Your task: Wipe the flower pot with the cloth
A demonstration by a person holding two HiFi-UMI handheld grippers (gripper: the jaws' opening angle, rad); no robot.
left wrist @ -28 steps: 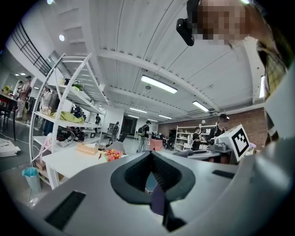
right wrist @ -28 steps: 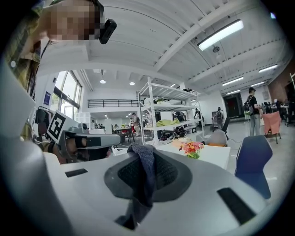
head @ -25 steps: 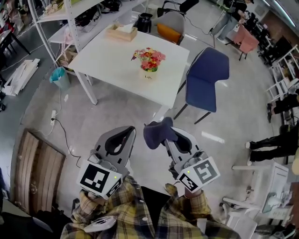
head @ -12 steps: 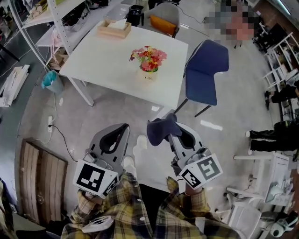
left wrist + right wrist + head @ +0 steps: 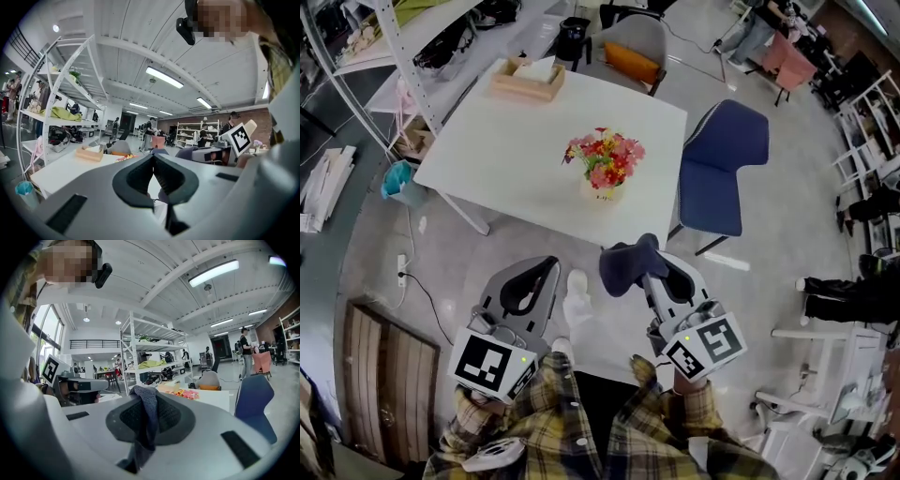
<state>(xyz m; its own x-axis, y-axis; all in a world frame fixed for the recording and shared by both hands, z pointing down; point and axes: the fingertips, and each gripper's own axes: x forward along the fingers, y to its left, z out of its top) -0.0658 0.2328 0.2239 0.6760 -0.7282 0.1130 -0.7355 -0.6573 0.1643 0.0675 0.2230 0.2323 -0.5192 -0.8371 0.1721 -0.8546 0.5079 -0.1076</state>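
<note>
Approach phase, as judged: the right gripper [image 5: 648, 270], jaws clamped on the dark cloth [image 5: 626, 266], needs carrying to the flower pot [image 5: 602, 193], which stands ahead of both grippers and well apart, by the worktop's near edge. The left gripper [image 5: 153, 157], closed on nothing, could steady the pot against tipping. Grey floor [image 5: 534, 248] lies beneath; white worktop [image 5: 506, 141] ahead; shelving [image 5: 417, 42] ahead-left; blue chair [image 5: 719, 169] ahead-right; wooden box [image 5: 528, 79] beyond.
</note>
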